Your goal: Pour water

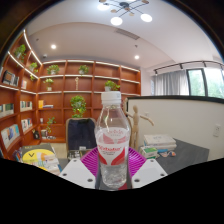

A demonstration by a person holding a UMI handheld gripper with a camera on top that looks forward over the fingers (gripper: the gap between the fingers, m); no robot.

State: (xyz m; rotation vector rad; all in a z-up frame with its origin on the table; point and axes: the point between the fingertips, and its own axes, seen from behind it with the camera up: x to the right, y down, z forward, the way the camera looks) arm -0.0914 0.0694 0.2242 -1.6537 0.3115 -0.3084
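A clear plastic water bottle (112, 130) with a white cap and a red and white label stands upright between my fingers. My gripper (112, 170) is shut on the bottle, with the magenta pads (92, 160) pressing its lower body from both sides. The bottle is held up above a dark table (185, 152), and water shows in its lower part. No cup or glass is in view.
Wooden bookshelves (70, 95) with plants fill the far wall. A dark chair (80, 132) stands behind the bottle. A yellow-topped thing (38, 156) lies to the left on the table, and a stack of books (158, 145) lies to the right. A window (195, 82) is at the right.
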